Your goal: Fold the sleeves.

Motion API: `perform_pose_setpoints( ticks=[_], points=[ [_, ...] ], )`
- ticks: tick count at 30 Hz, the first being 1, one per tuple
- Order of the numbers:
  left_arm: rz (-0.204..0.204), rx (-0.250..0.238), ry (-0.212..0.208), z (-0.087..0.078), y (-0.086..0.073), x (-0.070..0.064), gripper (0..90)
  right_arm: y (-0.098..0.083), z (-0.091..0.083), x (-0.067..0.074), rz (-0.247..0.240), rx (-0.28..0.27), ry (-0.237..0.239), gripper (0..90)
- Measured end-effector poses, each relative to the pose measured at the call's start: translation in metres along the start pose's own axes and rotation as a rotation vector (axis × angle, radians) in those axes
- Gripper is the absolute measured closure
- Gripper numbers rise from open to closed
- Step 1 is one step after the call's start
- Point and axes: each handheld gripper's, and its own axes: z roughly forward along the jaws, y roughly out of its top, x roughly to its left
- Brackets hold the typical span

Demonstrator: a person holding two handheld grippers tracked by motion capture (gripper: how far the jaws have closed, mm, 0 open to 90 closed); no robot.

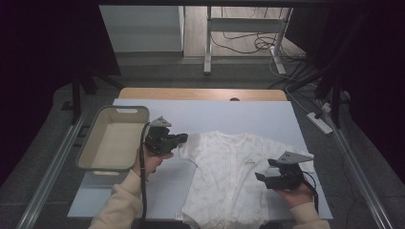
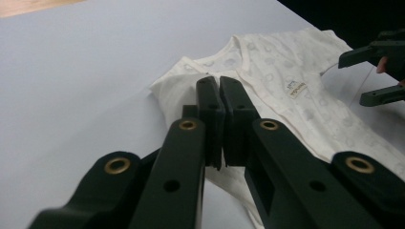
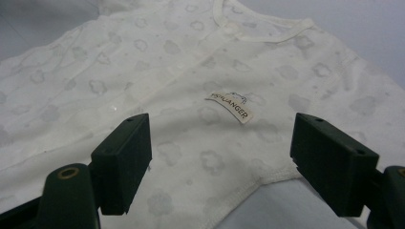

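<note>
White baby garment (image 1: 229,176) lies spread flat, front up, in the lower centre of the high view, on a pale blue table sheet (image 1: 267,114); snap placket runs down its middle, faint cloud print all over. Small woven label (image 3: 231,106) sits on the chest, centre of the right gripper view; printed text on it is too blurred to read for sure, so no brand given. Left gripper (image 1: 183,138), centre-left of the high view, has its jaws closed together; in the left gripper view the tips sit over the sleeve edge (image 2: 169,93), and I cannot tell whether any fabric is pinched between them. Likely it is there to tug or straighten that sleeve. Right gripper (image 1: 265,169), lower right of the high view, has jaws spread wide with nothing pressed; in the right gripper view (image 3: 219,162) they hover over the garment's side hem near the sleeve, probably lined up for a grab. Grey bin (image 1: 90,157) stands at the left of the high view, empty, near the left hand, likely the drop spot. Wooden table edge (image 1: 200,93) shows beyond the sheet.
</note>
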Motion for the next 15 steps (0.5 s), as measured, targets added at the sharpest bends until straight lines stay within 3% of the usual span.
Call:
perform_pose_setpoints(
  ticks=[15],
  points=[
    [0.014, 0.02, -0.033, 0.023, 0.001, -0.008, 86.8, 0.001, 0.001, -0.001, -0.001, -0.006, -0.002, 21.8]
  ],
)
